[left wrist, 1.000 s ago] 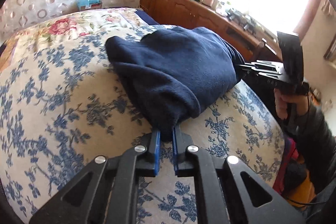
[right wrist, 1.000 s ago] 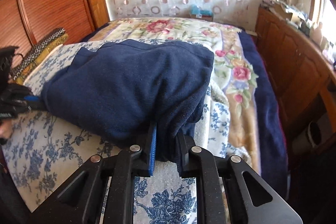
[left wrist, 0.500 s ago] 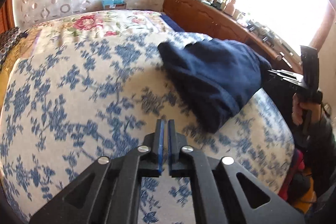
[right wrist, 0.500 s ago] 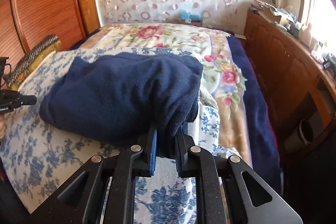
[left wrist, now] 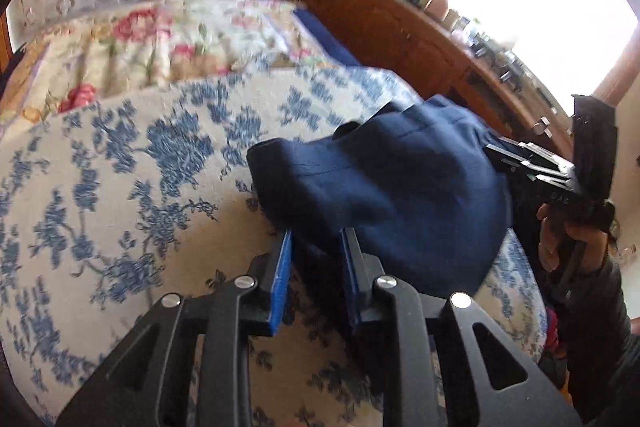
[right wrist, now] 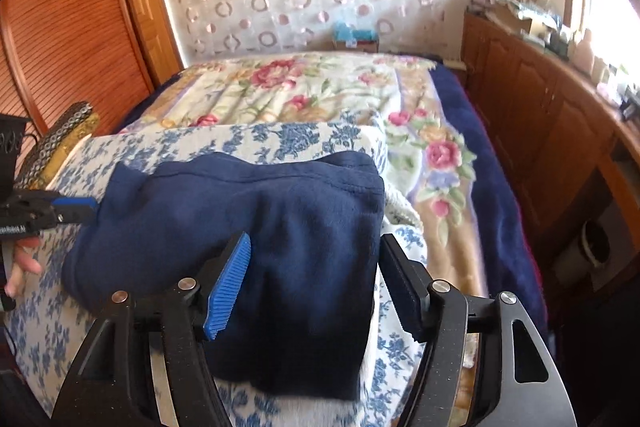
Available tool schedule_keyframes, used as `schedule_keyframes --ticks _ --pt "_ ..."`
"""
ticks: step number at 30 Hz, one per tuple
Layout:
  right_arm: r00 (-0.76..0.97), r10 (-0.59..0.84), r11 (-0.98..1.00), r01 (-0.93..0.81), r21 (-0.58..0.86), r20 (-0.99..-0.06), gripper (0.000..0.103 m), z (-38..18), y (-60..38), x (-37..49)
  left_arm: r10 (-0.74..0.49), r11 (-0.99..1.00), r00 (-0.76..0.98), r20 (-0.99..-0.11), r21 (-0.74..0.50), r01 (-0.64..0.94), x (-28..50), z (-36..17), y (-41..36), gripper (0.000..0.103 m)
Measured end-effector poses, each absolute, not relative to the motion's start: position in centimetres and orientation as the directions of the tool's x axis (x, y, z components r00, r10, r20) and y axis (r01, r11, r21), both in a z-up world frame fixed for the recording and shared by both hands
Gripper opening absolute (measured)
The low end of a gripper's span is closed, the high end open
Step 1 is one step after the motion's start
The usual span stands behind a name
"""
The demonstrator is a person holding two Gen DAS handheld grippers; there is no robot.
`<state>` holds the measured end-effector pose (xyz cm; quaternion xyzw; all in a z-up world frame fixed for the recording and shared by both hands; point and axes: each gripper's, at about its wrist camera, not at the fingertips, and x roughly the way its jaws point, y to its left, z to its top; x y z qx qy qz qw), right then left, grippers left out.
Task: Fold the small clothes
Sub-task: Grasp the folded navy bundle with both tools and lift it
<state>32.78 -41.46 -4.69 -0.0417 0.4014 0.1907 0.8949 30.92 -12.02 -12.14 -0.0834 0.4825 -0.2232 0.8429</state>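
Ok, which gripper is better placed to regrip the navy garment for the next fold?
Probably the left gripper: its open jaws already straddle an edge of the navy garment. The right gripper is spread wide over the bulk.

Folded navy fleece garment (right wrist: 256,227) on bedspread (right wrist: 48,311)

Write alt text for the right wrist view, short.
The right gripper, jaws wide open, straddles a folded navy fleece garment lying on a blue-floral bedspread. The left gripper meets the garment's far left edge.
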Motion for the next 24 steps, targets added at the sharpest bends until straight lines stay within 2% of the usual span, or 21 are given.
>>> schedule_keyframes --ticks 3,13,14,15,16,18,19,21,24 --pt "0.566 0.309 0.922 -0.376 0.095 -0.764 0.067 -5.6 -41.1 33.7 -0.443 0.893 0.421 -0.792 -0.347 0.287 31.5 -13.0 -12.4 0.029" --pt "0.455 0.432 0.889 -0.364 0.28 -0.779 0.068 -7.4 -42.3 35.0 -0.4 0.903 0.416 -0.817 -0.275 0.33 31.7 -12.7 -13.8 0.031" --pt "0.455 0.432 0.888 -0.366 0.278 -0.779 0.065 -7.4 -42.1 35.0 -0.404 0.902 0.416 -0.814 -0.278 0.331 31.7 -12.7 -13.8 0.031" --pt "0.445 0.451 0.877 -0.38 0.292 -0.774 0.056 -7.3 -41.9 34.8 -0.42 0.896 0.414 -0.807 -0.295 0.333 31.7 -12.7 -13.7 0.03" --pt "0.443 0.458 0.873 -0.388 0.295 -0.771 0.053 -7.2 -41.8 34.7 -0.436 0.889 0.411 -0.8 -0.312 0.335 31.7 -12.8 -13.6 0.03" --pt "0.442 0.463 0.866 -0.411 0.285 -0.768 0.04 -6.9 -41.5 34.3 -0.461 0.877 0.418 -0.783 -0.329 0.351 31.5 -12.7 -13.5 0.019" --pt "0.439 0.466 0.862 -0.422 0.281 -0.768 0.036 -6.8 -41.2 34.2 -0.464 0.874 0.426 -0.777 -0.322 0.365 31.4 -12.5 -13.6 0.017" --pt "0.438 0.466 0.857 -0.441 0.268 -0.769 0.022 -6.5 -40.8 33.9 -0.479 0.862 0.446 -0.756 -0.311 0.4 30.7 -11.8 -13.9 0.01" --pt "0.486 0.427 0.87 -0.449 0.201 -0.762 0.017 -5.5 -40.2 32.9 -0.488 0.858 0.496 -0.719 -0.291 0.423 29.4 -10.0 -14.0 0.009"
